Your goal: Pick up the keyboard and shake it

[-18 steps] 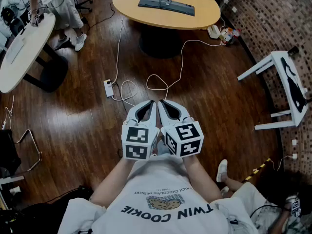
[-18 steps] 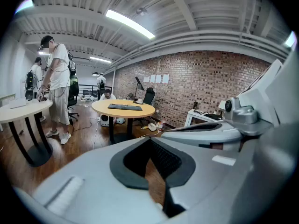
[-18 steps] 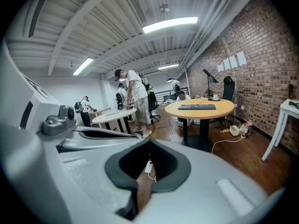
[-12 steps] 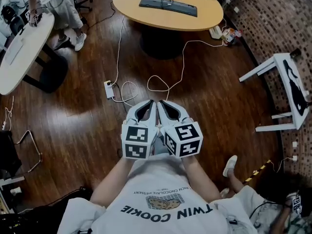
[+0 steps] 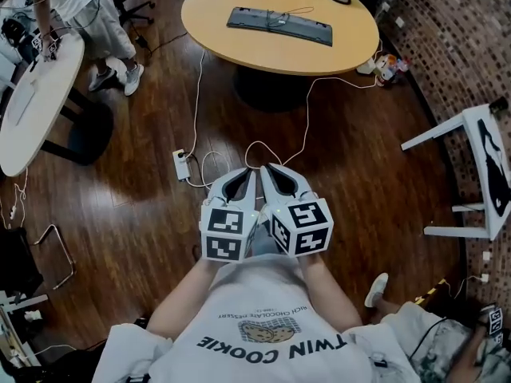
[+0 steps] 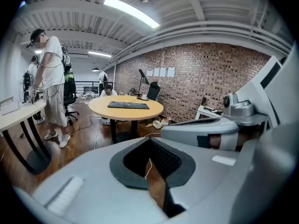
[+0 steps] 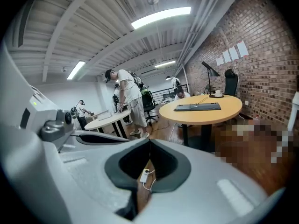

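From the head view, the left gripper point(image 5: 244, 174) and the right gripper point(image 5: 271, 174) are held side by side close to the person's chest, their marker cubes touching, both tipped a little downward over the dark wooden floor point(image 5: 120, 198). The flat dark grey keyboard point(image 5: 279, 25) lies well ahead of both grippers on the round yellow-topped table point(image 5: 335, 50), untouched. A thin white cable point(image 5: 307, 110) runs from that table across the floor toward the gripper tips, and a white power strip point(image 5: 182, 164) lies just left of the left gripper.

In the left gripper view, the jaws are pressed together at their tips with nothing between them. The keyboard sits far ahead and slightly left on the table. A person in a white shirt point(image 6: 50, 73) stands off to the left by a white oval table point(image 6: 18, 111).

In the right gripper view, the jaws likewise meet at the tips and hold nothing. The keyboard rests far ahead, to the right, before a red brick wall point(image 7: 261, 69).
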`<state>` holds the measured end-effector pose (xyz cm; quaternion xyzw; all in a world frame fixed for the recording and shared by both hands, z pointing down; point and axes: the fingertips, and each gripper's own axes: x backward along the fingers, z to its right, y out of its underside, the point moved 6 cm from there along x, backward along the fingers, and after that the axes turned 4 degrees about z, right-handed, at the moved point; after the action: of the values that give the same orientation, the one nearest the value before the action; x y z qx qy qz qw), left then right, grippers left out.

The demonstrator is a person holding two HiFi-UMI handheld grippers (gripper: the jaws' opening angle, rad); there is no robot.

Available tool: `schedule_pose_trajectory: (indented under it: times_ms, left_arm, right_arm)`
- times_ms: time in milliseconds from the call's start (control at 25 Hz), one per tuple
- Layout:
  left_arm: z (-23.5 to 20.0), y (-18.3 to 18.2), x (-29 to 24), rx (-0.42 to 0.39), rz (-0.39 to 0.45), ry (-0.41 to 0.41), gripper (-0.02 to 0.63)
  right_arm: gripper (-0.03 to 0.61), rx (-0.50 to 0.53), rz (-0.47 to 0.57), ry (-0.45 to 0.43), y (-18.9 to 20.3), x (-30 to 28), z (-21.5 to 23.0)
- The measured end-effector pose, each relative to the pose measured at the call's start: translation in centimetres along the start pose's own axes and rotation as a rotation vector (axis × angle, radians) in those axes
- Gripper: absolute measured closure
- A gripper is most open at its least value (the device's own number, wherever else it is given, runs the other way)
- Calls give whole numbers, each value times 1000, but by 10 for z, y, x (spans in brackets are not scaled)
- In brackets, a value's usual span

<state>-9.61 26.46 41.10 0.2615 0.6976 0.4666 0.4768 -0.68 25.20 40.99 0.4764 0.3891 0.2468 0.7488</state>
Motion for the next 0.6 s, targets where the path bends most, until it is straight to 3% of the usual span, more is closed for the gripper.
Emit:
schedule_pose_trajectory:
  times_ms: [320,600]
  left_arm:
    - [-19,-70,-114,-37,5,-22,609]
    - [-10,-100,-169,-74,7,-15,609]
  right_arm:
    - [577,7,-7,-3,-61,-63,95]
    - [577,-10,0,-4,-81,-84,147]
